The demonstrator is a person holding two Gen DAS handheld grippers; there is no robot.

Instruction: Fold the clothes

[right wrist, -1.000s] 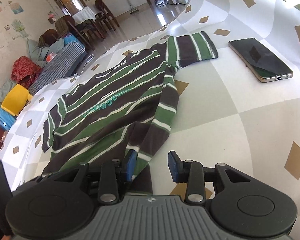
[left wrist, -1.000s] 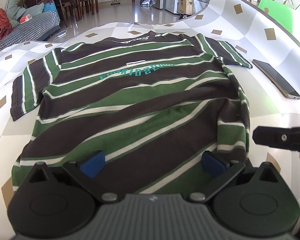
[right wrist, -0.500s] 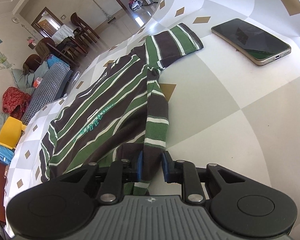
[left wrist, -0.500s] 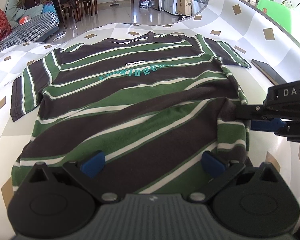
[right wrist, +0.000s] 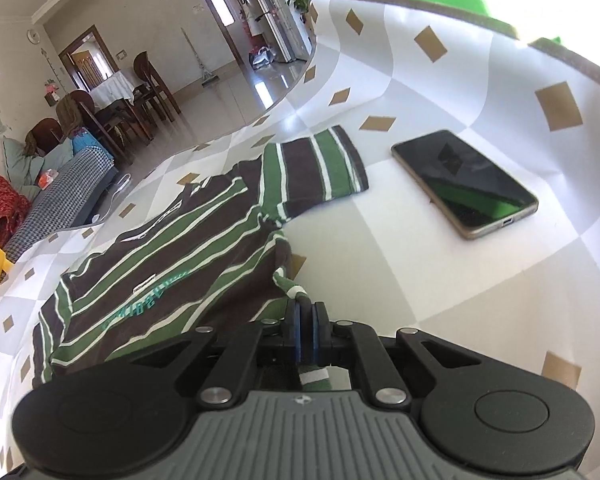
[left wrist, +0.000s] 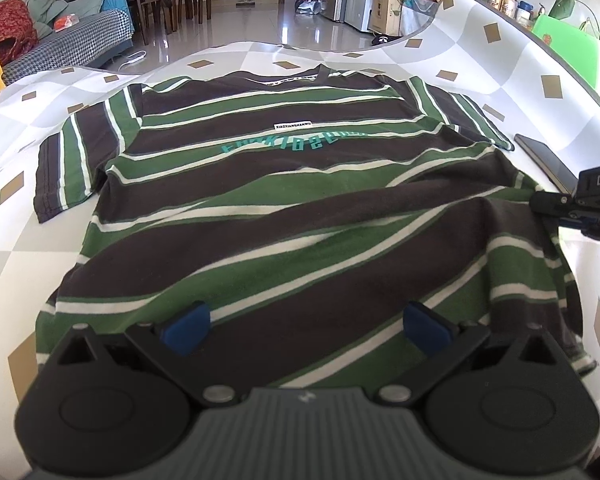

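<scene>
The right gripper (right wrist: 305, 314) pinches the green-and-brown striped cotton T-shirt's (left wrist: 284, 216) side edge, while the left gripper (left wrist: 304, 322) hangs wide open over its hem.

From my left wrist view the T-shirt's (left wrist: 284, 216) bottom hem is hidden behind the left gripper (left wrist: 304, 326) body at lower centre. The phone (left wrist: 548, 160) at right edge is partly covered by the right gripper (left wrist: 576, 216), which the frame edge cuts off. Teal chest lettering is too warped for me to read. In the right wrist view, the pinched shirt edge vanishes between the blue pads (right wrist: 298, 320); the far sleeve is out of sight. Upper right corner is blown out.
</scene>
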